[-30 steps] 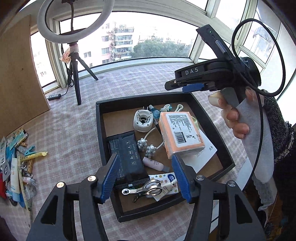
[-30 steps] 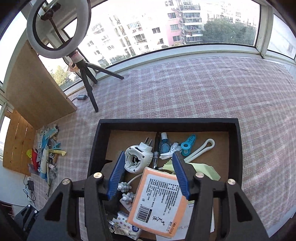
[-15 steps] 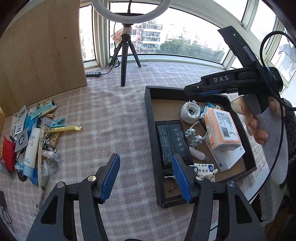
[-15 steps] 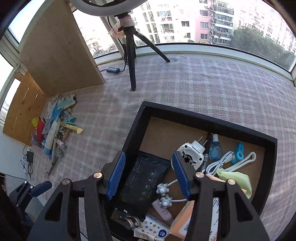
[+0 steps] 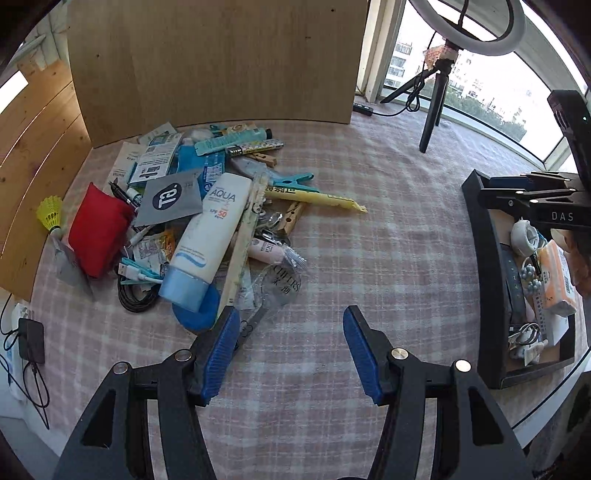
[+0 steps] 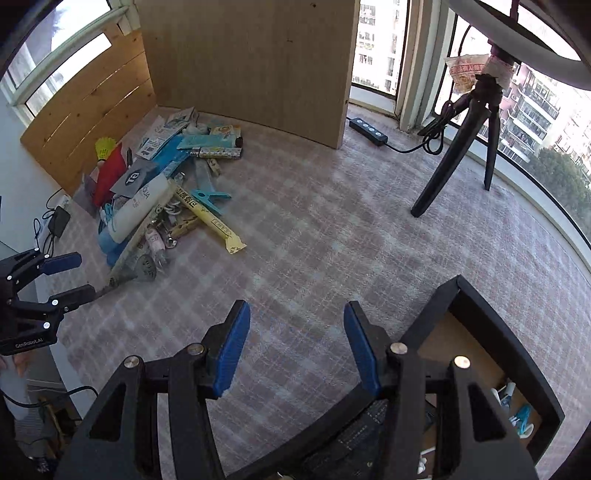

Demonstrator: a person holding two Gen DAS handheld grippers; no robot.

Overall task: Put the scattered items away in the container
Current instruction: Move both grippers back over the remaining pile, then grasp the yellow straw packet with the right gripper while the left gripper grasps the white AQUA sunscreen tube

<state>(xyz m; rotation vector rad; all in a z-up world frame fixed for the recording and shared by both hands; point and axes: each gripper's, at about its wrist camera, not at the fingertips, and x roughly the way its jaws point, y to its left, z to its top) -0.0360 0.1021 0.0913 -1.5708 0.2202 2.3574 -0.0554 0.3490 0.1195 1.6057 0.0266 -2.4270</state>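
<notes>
The scattered items (image 5: pixel 207 221) lie heaped on the checked tabletop (image 5: pixel 388 236), against the wooden board (image 5: pixel 214 59). A white sunscreen tube (image 5: pixel 210 232) lies on top of the heap. The black container (image 5: pixel 491 295) sits well apart from the heap, partly filled. The left gripper (image 5: pixel 291 343) hangs just beside the heap, released and empty. The right gripper (image 6: pixel 295 339), between heap and container, is released too, holding nothing.

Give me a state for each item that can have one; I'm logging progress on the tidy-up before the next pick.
left gripper: open, empty, just short of the pile.
right gripper: open, empty, by the tray's corner.
black tray: partly filled.
sunscreen tube: lying on the pile, cap on.
teal clothespin: lying flat in the pile.
yellow sachet: at the pile's edge.
ring light: upright on its tripod.
</notes>
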